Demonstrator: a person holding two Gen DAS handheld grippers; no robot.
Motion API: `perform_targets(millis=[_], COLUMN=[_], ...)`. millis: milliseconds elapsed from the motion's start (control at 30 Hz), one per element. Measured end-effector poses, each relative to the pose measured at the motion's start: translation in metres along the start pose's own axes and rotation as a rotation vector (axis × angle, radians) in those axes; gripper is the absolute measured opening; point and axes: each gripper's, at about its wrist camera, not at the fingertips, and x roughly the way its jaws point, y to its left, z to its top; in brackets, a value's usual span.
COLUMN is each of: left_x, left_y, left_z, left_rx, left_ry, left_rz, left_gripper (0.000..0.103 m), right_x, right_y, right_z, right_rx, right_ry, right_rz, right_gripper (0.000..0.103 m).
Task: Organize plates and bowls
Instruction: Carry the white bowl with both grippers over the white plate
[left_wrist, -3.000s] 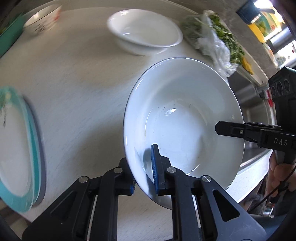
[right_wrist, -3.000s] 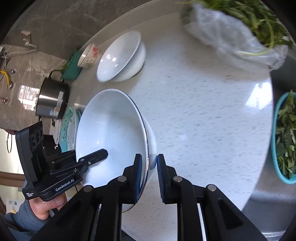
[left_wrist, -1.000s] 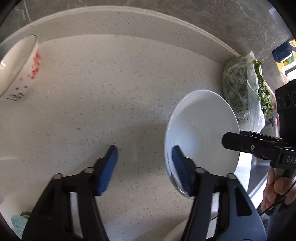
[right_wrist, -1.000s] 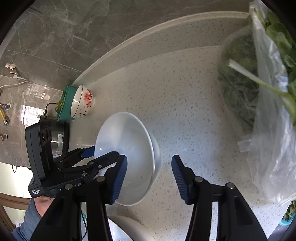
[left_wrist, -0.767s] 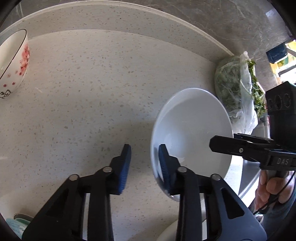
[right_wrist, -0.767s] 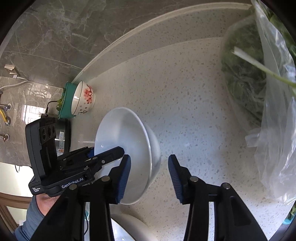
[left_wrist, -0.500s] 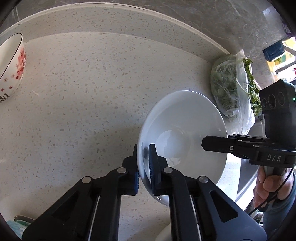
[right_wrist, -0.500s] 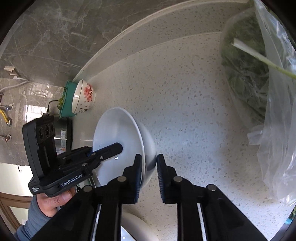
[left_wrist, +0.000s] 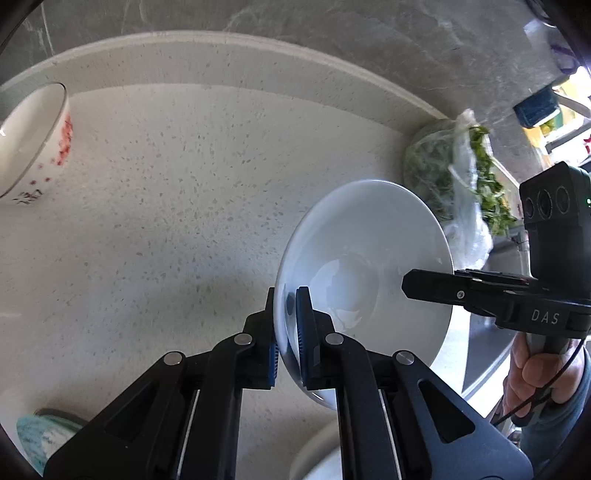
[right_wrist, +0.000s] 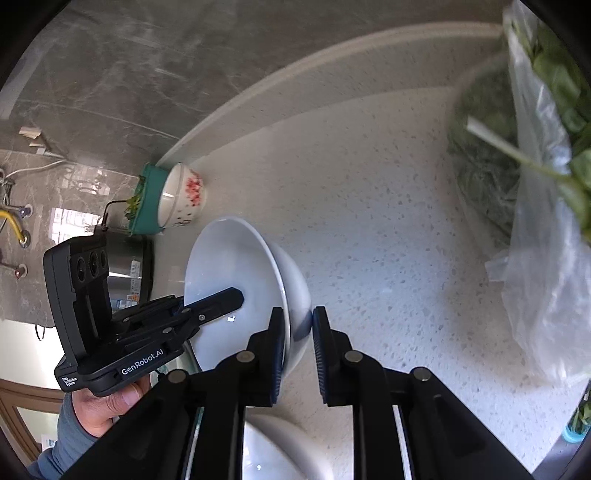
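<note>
Nearest each lens, both tools pinch one white bowl (left_wrist: 369, 280): the left hand-held gripper (left_wrist: 286, 332) is clamped on its near rim, the right hand-held gripper (right_wrist: 298, 339) on the opposite rim (each pair of blue pads closed around the wall). The bowl tilts above the speckled tabletop (left_wrist: 177, 206). Beyond, a red-flowered bowl (left_wrist: 33, 147) sits far left, and bagged greens (right_wrist: 524, 192) lie on the right.

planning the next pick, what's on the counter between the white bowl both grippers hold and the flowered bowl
Nothing: bare speckled counter between the white bowl and flowered bowl, clearest in the left wrist view.
</note>
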Motion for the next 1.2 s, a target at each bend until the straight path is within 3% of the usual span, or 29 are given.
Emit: perform_targets(millis=[200,400,767,1200], left_x=[-0.037,-0.057,-0.032,-0.006], left_y=[-0.021,-0.036,-0.046,-0.042], left_z=[-0.034,-0.088,-0.182,-0.19], left_rx=[0.013,-0.01,-0.054,-0.03], left_ry=[-0.02,-0.011,0.073,0.055], left_rz=[-0.006,-0.016,0.022,0.089], left_gripper=[0.007,0.007,0.007,0.011], right_x=[-0.028,-0.039,-0.012,0.012], right_y=[0.023,0.033,0.022,0.034], right_z=[-0.028,-0.071,-0.135,-0.144], right_rx=[-0.046,-0.056,-0.025,-0.142], right_ry=[0.002,0.036,0.163,0.17], right_rz=[0.021,0.045,0.027,-0.141], right_gripper=[0.019,0.019,0.019,0.017])
